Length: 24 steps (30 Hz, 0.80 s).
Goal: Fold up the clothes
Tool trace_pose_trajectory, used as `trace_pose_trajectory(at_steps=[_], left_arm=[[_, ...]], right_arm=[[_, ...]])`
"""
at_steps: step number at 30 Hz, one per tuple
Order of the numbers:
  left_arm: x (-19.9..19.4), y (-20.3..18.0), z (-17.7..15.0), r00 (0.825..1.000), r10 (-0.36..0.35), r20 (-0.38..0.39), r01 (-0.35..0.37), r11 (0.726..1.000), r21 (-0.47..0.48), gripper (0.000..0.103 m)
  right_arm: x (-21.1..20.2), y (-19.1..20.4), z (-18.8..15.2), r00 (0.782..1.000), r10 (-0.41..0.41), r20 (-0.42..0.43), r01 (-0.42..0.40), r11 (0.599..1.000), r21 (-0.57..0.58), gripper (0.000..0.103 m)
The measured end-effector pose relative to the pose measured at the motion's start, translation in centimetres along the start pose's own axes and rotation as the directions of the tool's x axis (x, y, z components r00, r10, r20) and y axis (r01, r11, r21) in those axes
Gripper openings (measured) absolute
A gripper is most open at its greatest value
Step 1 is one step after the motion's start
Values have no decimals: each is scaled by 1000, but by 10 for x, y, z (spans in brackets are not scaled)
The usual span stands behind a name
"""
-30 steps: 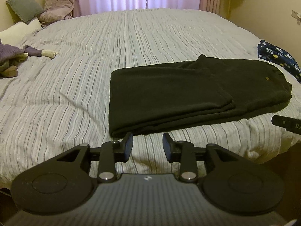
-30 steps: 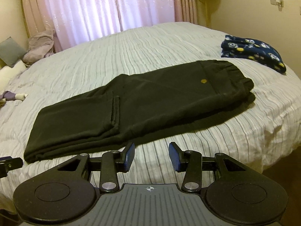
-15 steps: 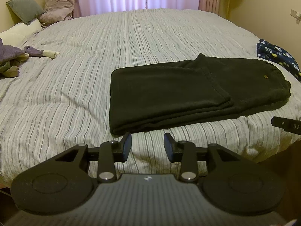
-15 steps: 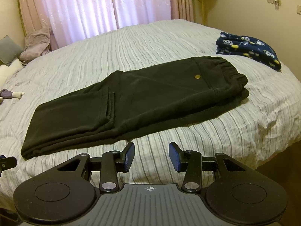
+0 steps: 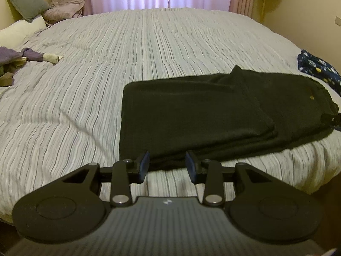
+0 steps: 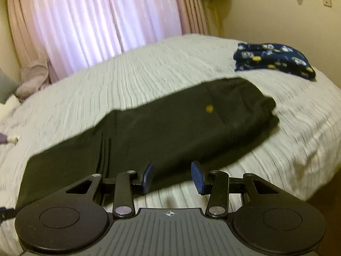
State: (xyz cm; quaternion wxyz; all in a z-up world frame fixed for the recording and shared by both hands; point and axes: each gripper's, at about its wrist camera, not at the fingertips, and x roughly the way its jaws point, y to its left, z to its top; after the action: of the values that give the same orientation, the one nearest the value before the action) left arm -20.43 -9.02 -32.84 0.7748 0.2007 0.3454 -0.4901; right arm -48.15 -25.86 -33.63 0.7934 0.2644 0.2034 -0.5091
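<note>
Lying flat near the front edge of the bed (image 5: 149,49), dark trousers (image 5: 191,115) of soft, matte, fleece-like cloth, already folded lengthwise and with the leg ends doubled back over themselves. Long axis running along that front edge: folded leg end toward the bed's left side, gathered waistband (image 6: 264,115) toward the front right corner. Small round yellow-brass button (image 6: 209,108) on the upper face near the waist. Doubled layers showing as stacked edges along the near side and a straight step across the middle (image 6: 104,149).

Covered in a pale grey quilt with thin dark stripes, lightly rumpled. Folded navy fleece garment (image 6: 272,59) with white and yellow print at the far right edge, just beyond the waistband, apart from it. Purple garment with a cream cuff (image 5: 42,56) near the left edge; grey cushion (image 5: 27,3) and mauve bundle (image 5: 66,4) at the far left corner, before pink curtains (image 6: 106,17).

Hovering over the front edge, left gripper (image 5: 167,164) with jaws parted and empty, tips just short of the trousers' near left corner. Poised likewise, right gripper (image 6: 172,176), jaws parted and empty, tips over the near hem about midway along. Somewhat blurred in both views.
</note>
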Motion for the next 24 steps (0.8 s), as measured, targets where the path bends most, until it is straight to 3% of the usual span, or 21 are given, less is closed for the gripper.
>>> trace_pose_trajectory(at_steps=[6, 9, 12, 15, 18, 22, 24], left_arm=[[19, 3, 10, 1000, 3, -10, -3, 1000, -16, 33], [29, 6, 10, 1000, 6, -25, -7, 1000, -23, 33], [37, 9, 10, 999, 8, -38, -10, 999, -36, 33], [39, 10, 12, 1000, 2, -28, -3, 999, -43, 33], [40, 9, 13, 1000, 2, -27, -3, 999, -43, 33], [41, 5, 14, 1000, -1, -31, 0, 999, -38, 33], [39, 4, 13, 999, -12, -30, 11, 999, -37, 33]], right_arm=[[38, -2, 4, 1000, -2, 28, 4, 997, -77, 44], [51, 1, -19, 1000, -27, 9, 28, 976, -216, 44], [55, 7, -45, 998, -47, 34, 56, 930, -364, 43], [53, 10, -44, 998, -55, 40, 66, 926, -371, 43], [36, 10, -37, 995, -36, 98, 67, 942, -329, 44], [41, 6, -43, 998, -30, 53, 47, 932, -359, 44], [33, 0, -33, 999, -3, 36, 13, 957, -288, 44]])
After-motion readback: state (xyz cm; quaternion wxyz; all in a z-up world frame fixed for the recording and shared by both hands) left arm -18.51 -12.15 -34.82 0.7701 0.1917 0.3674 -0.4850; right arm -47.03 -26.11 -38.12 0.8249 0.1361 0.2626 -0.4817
